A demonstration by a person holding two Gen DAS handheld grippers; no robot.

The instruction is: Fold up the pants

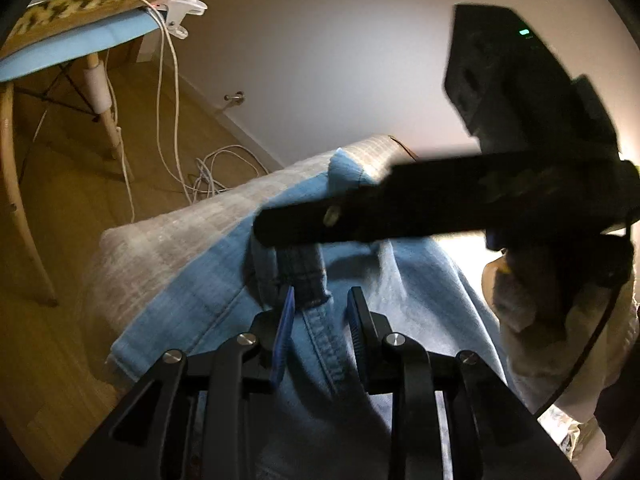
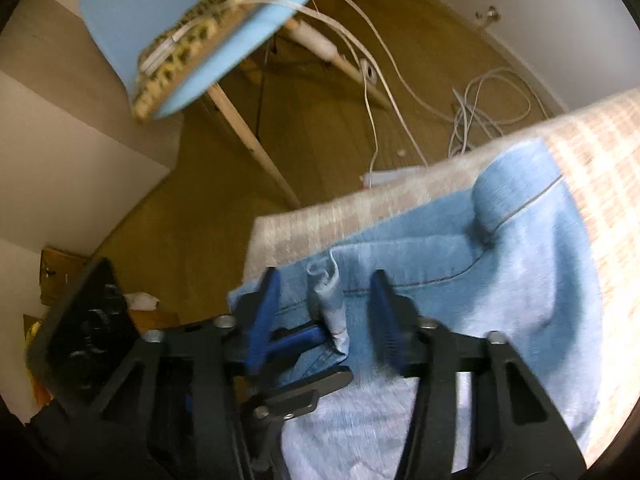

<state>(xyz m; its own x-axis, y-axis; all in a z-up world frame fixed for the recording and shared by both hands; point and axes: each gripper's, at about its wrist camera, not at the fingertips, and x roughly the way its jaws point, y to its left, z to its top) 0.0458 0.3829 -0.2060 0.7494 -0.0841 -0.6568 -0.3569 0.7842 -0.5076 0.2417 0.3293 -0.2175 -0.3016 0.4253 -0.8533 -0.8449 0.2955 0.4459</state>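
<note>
Both grippers, left (image 1: 320, 312) and right (image 2: 324, 304), gape above jeans (image 2: 520, 280).

The left wrist view looks forward along the left gripper (image 1: 320, 320) from close above the pants (image 1: 192, 300), facing the pale wall beyond them, with the blue chair (image 1: 80, 52) up at its left. The right wrist view sits equally close over the pants (image 2: 540, 280), looking along the right gripper (image 2: 324, 312) toward the floor and chair (image 2: 160, 12). Both share the pants, the checked cover (image 1: 168, 240) beneath, the chair and the white cables (image 2: 492, 108).
</note>
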